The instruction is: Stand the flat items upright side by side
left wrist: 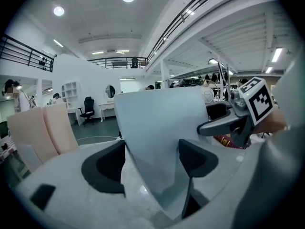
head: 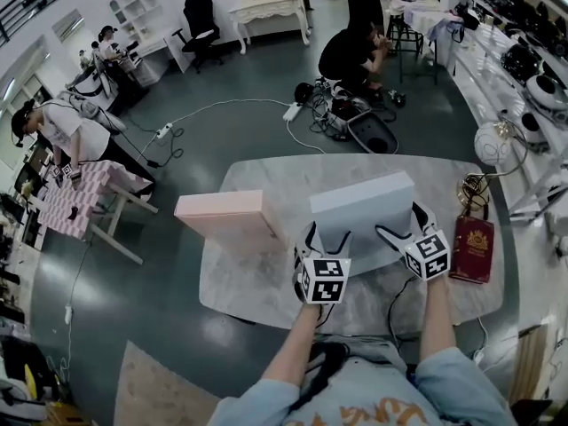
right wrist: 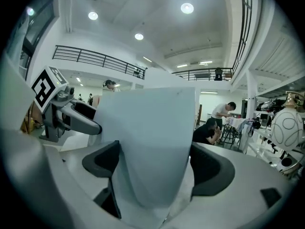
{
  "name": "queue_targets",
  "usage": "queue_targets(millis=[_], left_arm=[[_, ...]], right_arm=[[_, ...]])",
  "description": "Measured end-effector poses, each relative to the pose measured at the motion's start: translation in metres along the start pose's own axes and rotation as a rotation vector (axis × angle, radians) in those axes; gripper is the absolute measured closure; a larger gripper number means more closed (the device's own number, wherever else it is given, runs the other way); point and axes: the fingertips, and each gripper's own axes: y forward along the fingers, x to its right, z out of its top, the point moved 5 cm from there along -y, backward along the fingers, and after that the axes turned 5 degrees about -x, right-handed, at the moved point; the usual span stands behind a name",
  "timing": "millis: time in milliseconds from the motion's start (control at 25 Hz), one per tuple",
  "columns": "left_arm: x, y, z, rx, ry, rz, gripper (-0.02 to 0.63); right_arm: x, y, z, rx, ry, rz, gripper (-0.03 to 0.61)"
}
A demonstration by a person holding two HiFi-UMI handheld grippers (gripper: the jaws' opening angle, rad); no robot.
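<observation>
Head view: pink box (head: 229, 220) upright on marble table (head: 266, 282), left side. Grey-blue box (head: 364, 209) beside it, centre. Left gripper (head: 327, 238) jaws clamped on its near edge, right gripper (head: 406, 224) jaws likewise. Red book (head: 473, 248) flat, far right.

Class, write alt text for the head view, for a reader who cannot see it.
The left claw and right claw each grip a grey box upright on a marble table. A pink box stands to its left; a red book lies to its right.
</observation>
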Motion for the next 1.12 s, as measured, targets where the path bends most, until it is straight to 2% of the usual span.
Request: queue_targets(millis=[360, 760, 1120], left_arm=[[0.022, -0.005, 0.002, 0.072, 0.075, 0.009, 0.256], [0.035, -0.021, -0.011, 0.181, 0.061, 0.001, 0.255], [0.043, -0.031, -0.023, 0.185, 0.046, -0.020, 0.249]], right_arm=[[0.004, -0.023, -0.020, 0.057, 0.029, -0.068, 0.107], [-0.008, -0.043, -0.031, 0.071, 0.023, -0.110, 0.107], [-0.019, -0.058, -0.040, 0.029, 0.012, -0.146, 0.107]])
